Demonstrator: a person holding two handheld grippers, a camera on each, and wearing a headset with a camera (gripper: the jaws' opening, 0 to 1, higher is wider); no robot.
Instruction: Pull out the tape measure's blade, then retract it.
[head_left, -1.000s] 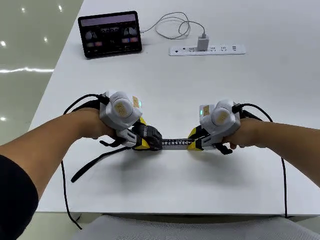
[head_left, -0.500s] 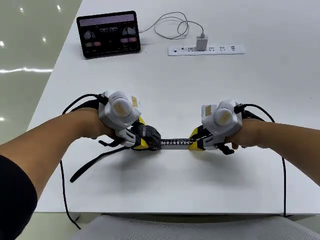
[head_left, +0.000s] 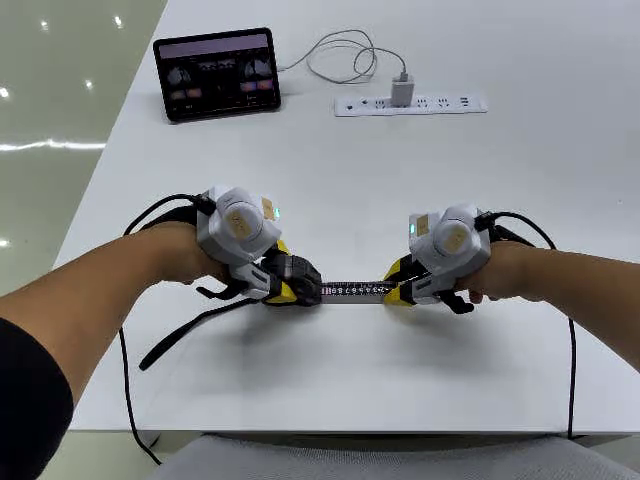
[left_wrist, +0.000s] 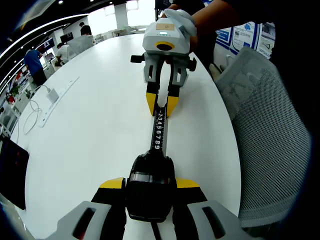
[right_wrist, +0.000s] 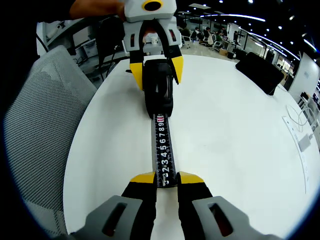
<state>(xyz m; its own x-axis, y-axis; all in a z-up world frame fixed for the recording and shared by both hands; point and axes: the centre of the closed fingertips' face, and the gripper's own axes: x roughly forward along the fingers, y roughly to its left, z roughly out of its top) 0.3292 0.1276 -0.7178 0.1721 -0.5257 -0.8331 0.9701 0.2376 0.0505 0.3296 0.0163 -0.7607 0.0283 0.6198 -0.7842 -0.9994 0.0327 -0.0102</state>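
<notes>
White workbench (head_left: 330, 170), open-plan office: black tablet (head_left: 215, 73) and white power strip (head_left: 410, 104) at far side.
Left gripper (left_wrist: 150, 182) clamps black-and-yellow tape measure case (left_wrist: 150, 190) near front edge; right gripper (right_wrist: 166, 178) pinches the tip of its white numbered blade (right_wrist: 163, 150), partly drawn out.

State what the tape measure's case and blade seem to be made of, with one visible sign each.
The case: probably black plastic, perhaps rubber-coated; matt with soft highlights. The blade: likely thin painted metal; pale, smooth, slightly glossy, with printed black numerals.
</notes>
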